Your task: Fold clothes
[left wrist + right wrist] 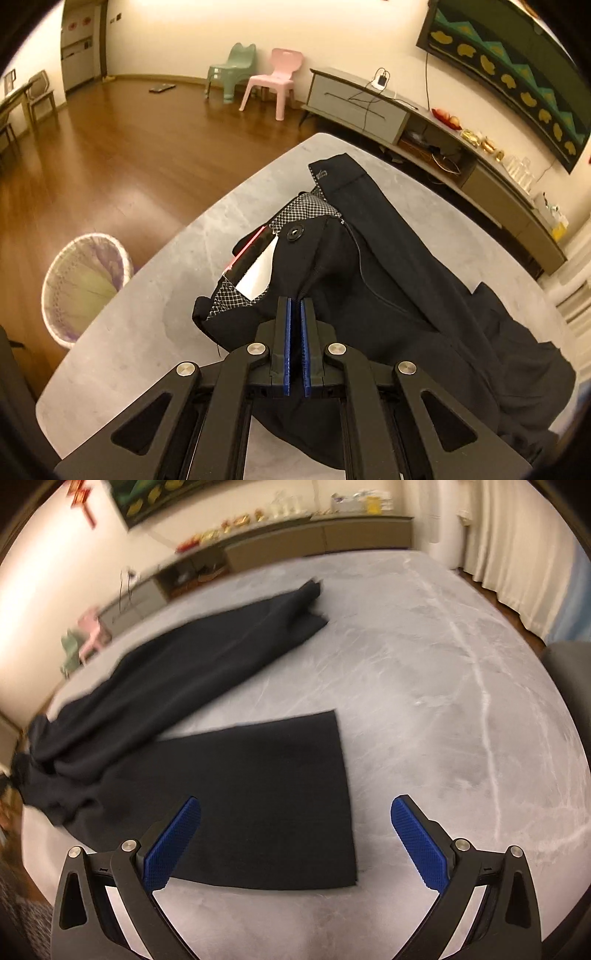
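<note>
Barely begun: my left gripper [295,306] pinches the waistband of the black fabric trousers [399,295] near the grey marble table's [140,332] corner; my right gripper [295,843], spread wide, hovers over one flat leg's hem. Legs lie splayed, unfolded.

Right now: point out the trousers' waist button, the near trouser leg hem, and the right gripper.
waist button [294,233], left wrist view, middle of the black button.
near trouser leg hem [345,794], right wrist view, cuff edge lying flat on the table.
right gripper [295,843], right wrist view, midway between the open blue fingertips.
</note>
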Motion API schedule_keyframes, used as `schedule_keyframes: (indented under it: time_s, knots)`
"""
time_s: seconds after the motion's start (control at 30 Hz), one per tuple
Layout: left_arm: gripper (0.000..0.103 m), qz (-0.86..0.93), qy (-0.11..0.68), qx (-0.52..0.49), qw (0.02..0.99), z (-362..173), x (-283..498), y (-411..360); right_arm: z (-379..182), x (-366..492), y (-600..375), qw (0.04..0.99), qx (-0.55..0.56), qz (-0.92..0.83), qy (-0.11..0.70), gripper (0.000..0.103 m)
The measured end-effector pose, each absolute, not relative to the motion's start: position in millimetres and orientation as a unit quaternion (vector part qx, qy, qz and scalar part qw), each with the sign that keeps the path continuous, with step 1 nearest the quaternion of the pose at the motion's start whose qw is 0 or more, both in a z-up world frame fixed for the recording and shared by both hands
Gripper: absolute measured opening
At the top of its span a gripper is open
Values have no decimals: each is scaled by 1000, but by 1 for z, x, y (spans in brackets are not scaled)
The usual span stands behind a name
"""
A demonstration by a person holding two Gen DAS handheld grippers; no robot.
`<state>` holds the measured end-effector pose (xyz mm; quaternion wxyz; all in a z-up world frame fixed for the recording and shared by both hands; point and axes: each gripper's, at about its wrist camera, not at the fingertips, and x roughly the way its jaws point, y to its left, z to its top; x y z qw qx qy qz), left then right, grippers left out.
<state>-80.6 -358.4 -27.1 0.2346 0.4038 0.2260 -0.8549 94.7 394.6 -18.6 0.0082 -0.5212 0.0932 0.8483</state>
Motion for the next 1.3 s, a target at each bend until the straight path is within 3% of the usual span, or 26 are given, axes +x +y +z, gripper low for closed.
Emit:
schedule_keyframes:
  time_s: [0.07, 0.13, 0.17, 0.2, 0.27, 0.43, 0.63, 0.67, 0.7, 0.77, 0.93, 1.13, 1.3]
  knots:
    - [5, -852, 232, 410, 230, -32, -85, -360, -32, 80, 381, 16, -543, 839, 36, 102]
    - [5, -850, 235, 414, 224, -37, -94, -357, -41, 68, 372, 11, -551, 835, -3, 59]
    - [5, -852, 236, 412, 222, -35, -99, -355, -43, 62, 371, 1, -546, 838, -7, 25]
    - [5, -854, 237, 407, 220, -32, -101, -353, -46, 55, 370, -7, -541, 841, -8, 7]
    - [5, -859, 242, 392, 224, -23, -99, -354, -40, 49, 371, 4, -499, 866, -12, 7]
    - [5, -842, 285, 365, 276, -13, -64, -388, 35, 120, 392, 35, -293, 955, 19, 7]
    - [12, -803, 292, 411, 318, -41, -43, -403, -71, 132, 418, 45, -498, 865, 29, 16]
    - [12, -803, 296, 408, 318, -41, -42, -402, -69, 130, 417, 60, -485, 873, 19, 28]
    - [12, -806, 296, 406, 314, -39, -44, -398, -66, 129, 416, 69, -468, 881, 16, 54]
    - [18, -814, 290, 403, 302, -33, -54, -388, -51, 119, 411, 62, -423, 903, 44, 82]
    - [23, -832, 257, 417, 260, -29, -91, -357, -56, 36, 347, -27, -429, 903, 14, 82]
    - [23, -829, 236, 455, 224, -50, -134, -335, -151, -80, 236, -111, -514, 840, -130, 80]
    - [22, -824, 250, 460, 217, -58, -146, -335, -190, -148, 251, -92, -532, 837, -95, 80]
